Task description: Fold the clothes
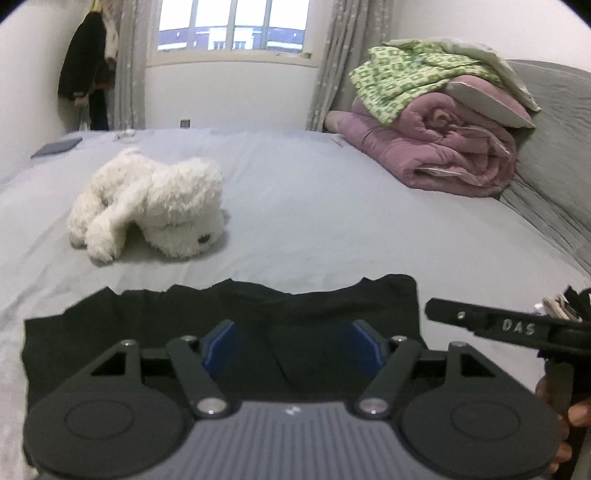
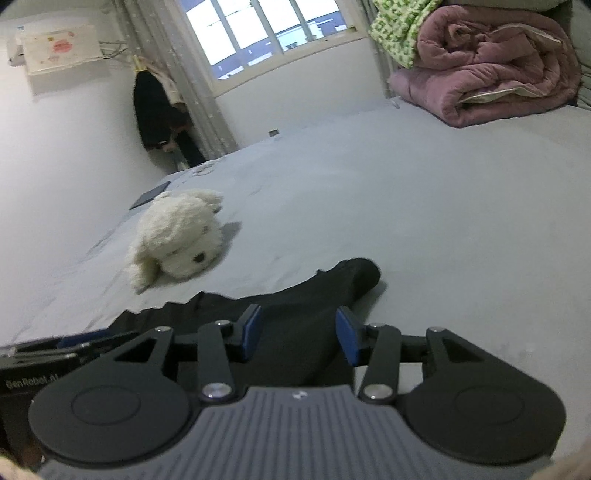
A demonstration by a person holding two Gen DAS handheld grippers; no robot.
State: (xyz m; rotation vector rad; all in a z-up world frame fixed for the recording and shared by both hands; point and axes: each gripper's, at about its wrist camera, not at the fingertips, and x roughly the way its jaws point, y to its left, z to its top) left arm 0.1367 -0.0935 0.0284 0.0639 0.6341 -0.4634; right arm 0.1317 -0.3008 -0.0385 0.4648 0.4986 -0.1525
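Note:
A black garment [image 1: 258,306] lies spread on the grey bed sheet [image 1: 314,206] at the near edge. My left gripper [image 1: 291,343] is open just above the garment's middle, its blue pads apart and holding nothing. The right gripper's arm [image 1: 491,325] shows at the right edge of the left wrist view. In the right wrist view the same garment [image 2: 295,314] lies under my right gripper [image 2: 299,338], which is open and empty over its right part, with a narrow end [image 2: 360,271] reaching forward. The left gripper's body [image 2: 44,354] shows at the lower left there.
A white plush dog [image 1: 151,203] lies on the sheet beyond the garment, to the left. A rolled pink quilt [image 1: 443,147] with a green patterned cloth [image 1: 406,74] on top sits at the far right. A dark flat object [image 1: 57,147] lies far left. A window [image 1: 232,26] and curtains stand behind the bed.

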